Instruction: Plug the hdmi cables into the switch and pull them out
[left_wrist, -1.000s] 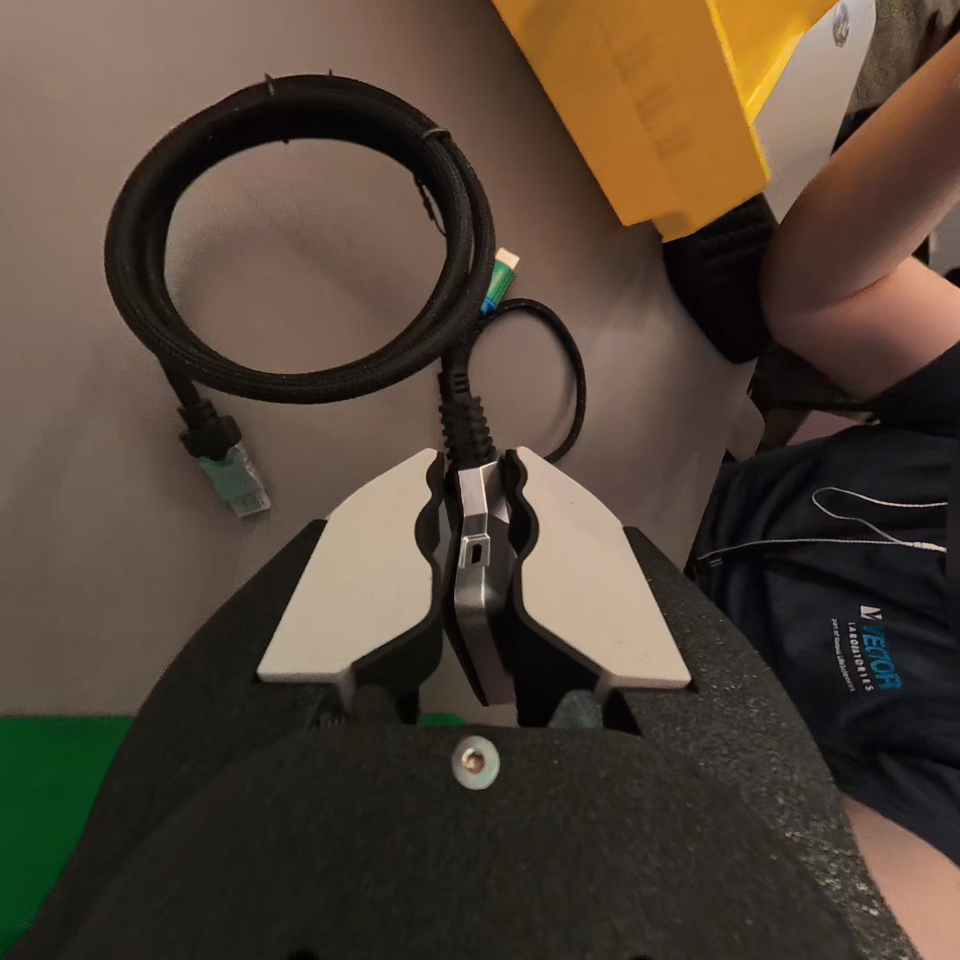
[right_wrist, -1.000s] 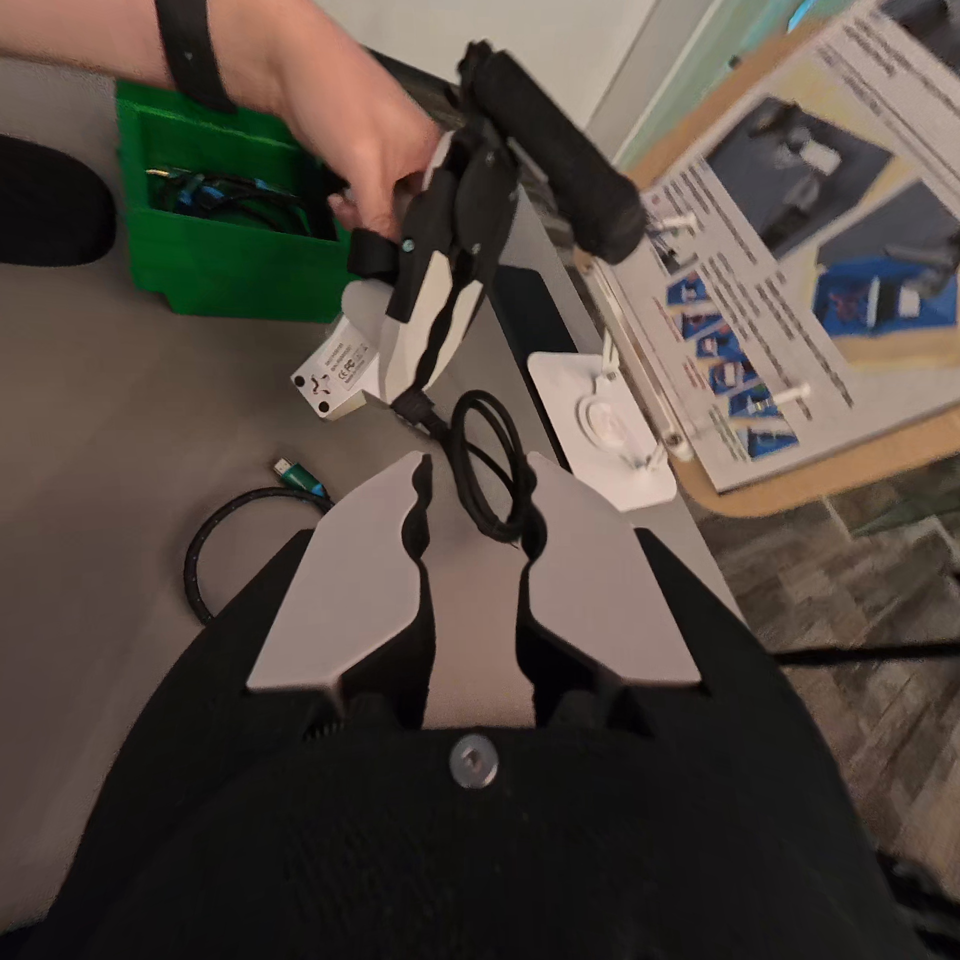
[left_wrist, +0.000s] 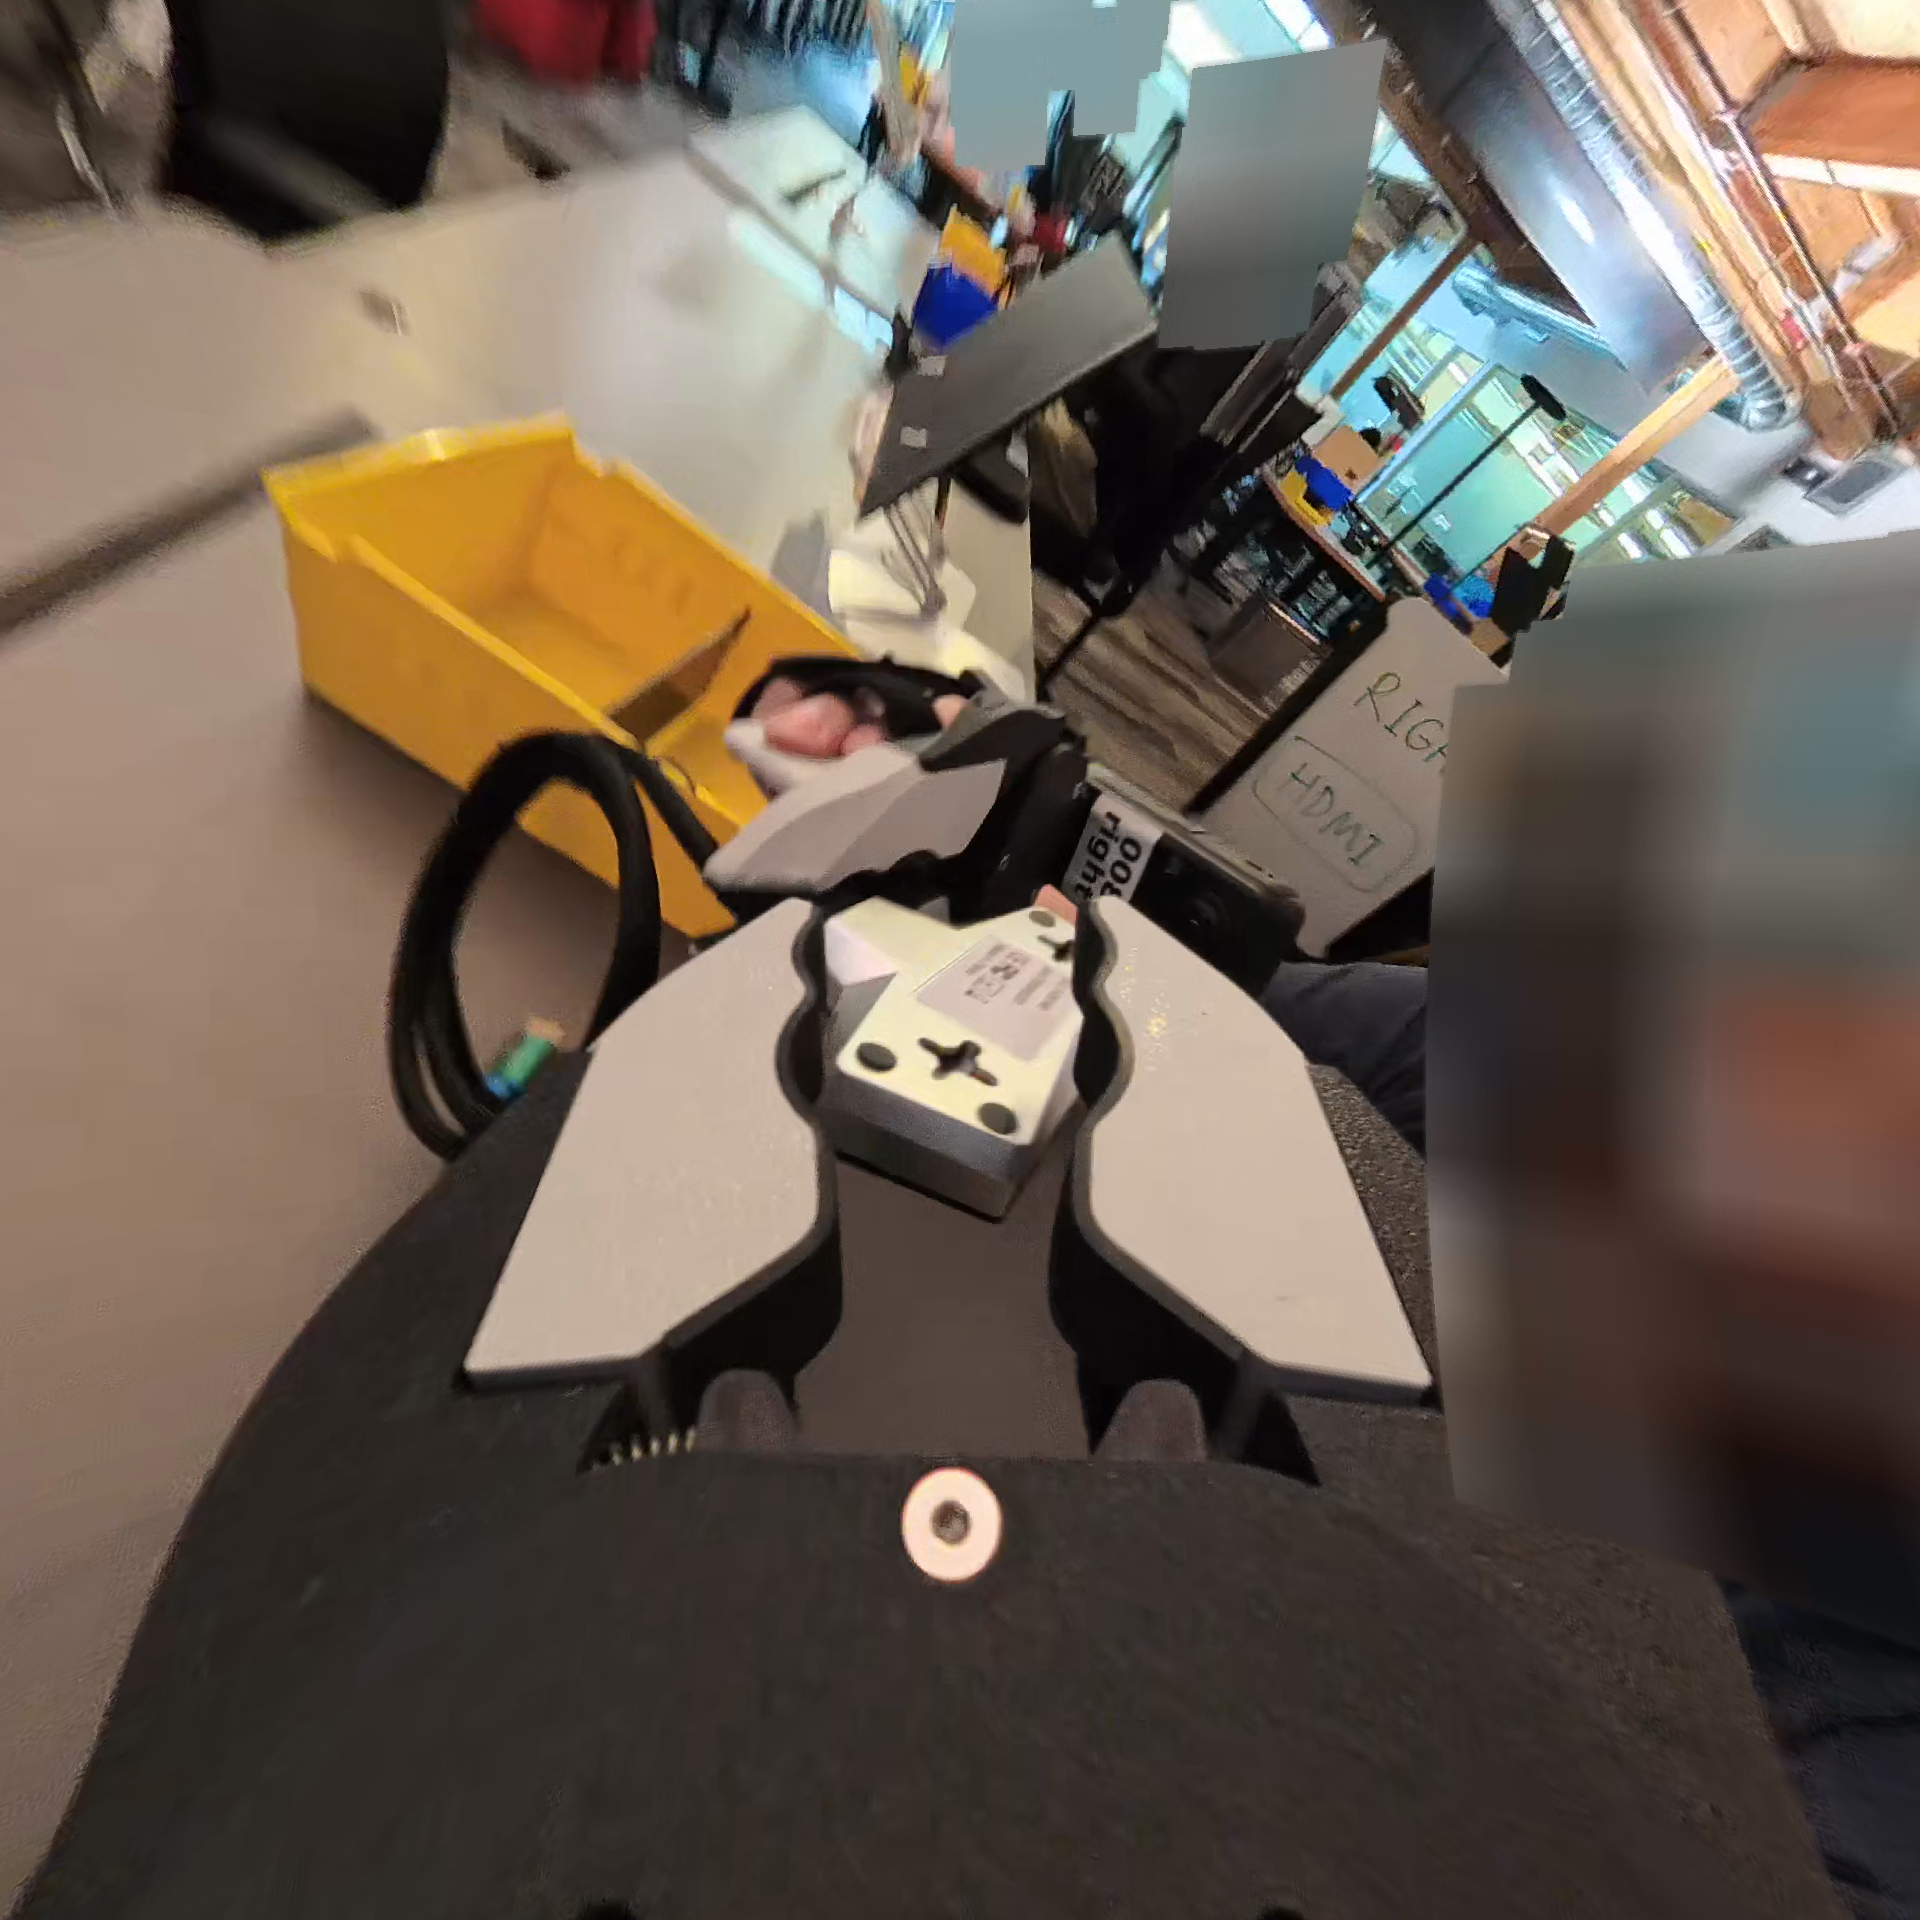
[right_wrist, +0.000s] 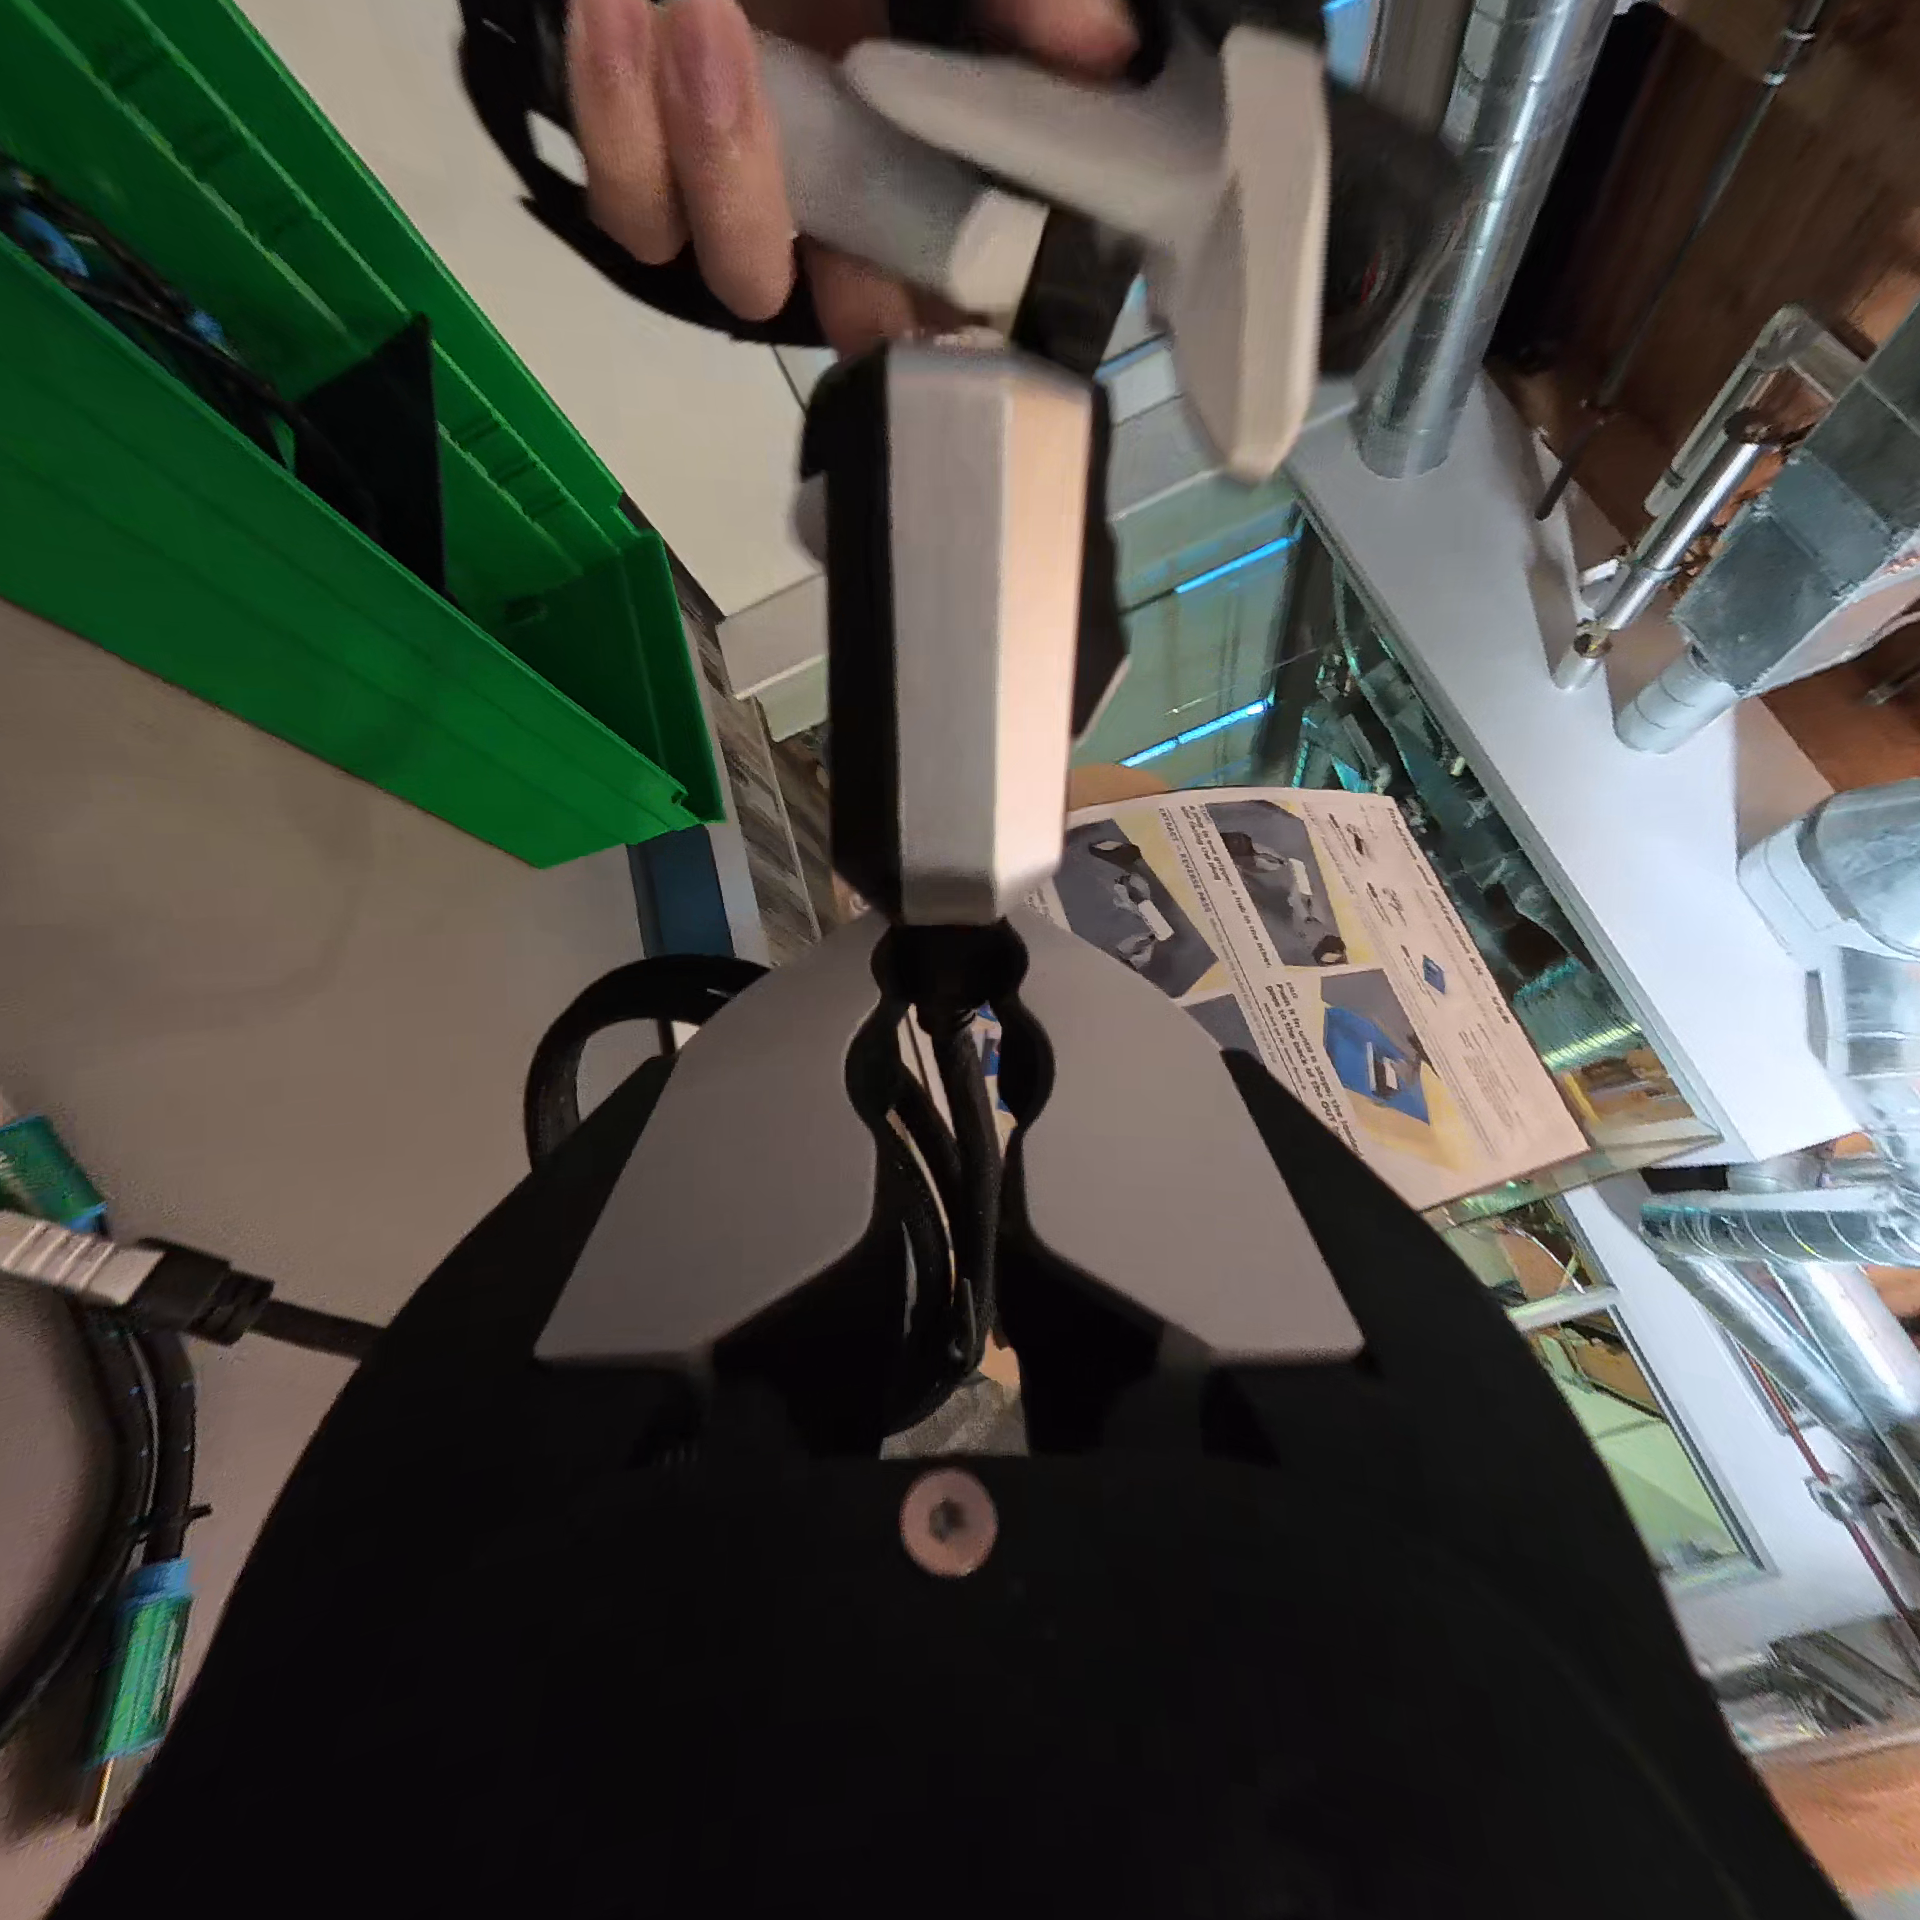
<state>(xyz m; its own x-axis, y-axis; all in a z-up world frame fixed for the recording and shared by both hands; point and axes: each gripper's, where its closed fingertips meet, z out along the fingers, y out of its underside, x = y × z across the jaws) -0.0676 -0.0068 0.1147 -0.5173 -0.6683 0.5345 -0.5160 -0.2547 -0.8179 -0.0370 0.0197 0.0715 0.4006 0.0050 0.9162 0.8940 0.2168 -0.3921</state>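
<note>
Lifted off the grey table (left_wrist: 156, 935) since a second ago, the switch (left_wrist: 951, 1049) now hangs in the air — earlier it was held low over the coiled cables. It is a small silver box, and the left gripper (left_wrist: 940, 935) is clamped on its sides, its underside with a label and a keyhole slot facing the left wrist camera. At the switch's far end the right gripper (right_wrist: 951, 961), which stood apart and empty before, has closed its fingertips on the black plug (right_wrist: 948, 961) of an HDMI cable (right_wrist: 940, 1164) seated in the switch — the cord runs back between its fingers. Behind the switch sits a yellow bin (left_wrist: 499, 613); a green bin (right_wrist: 312, 582) stands off to its side. Beside the switch, more black cables (right_wrist: 83, 1455) with green-tipped plugs lie on the table.
</note>
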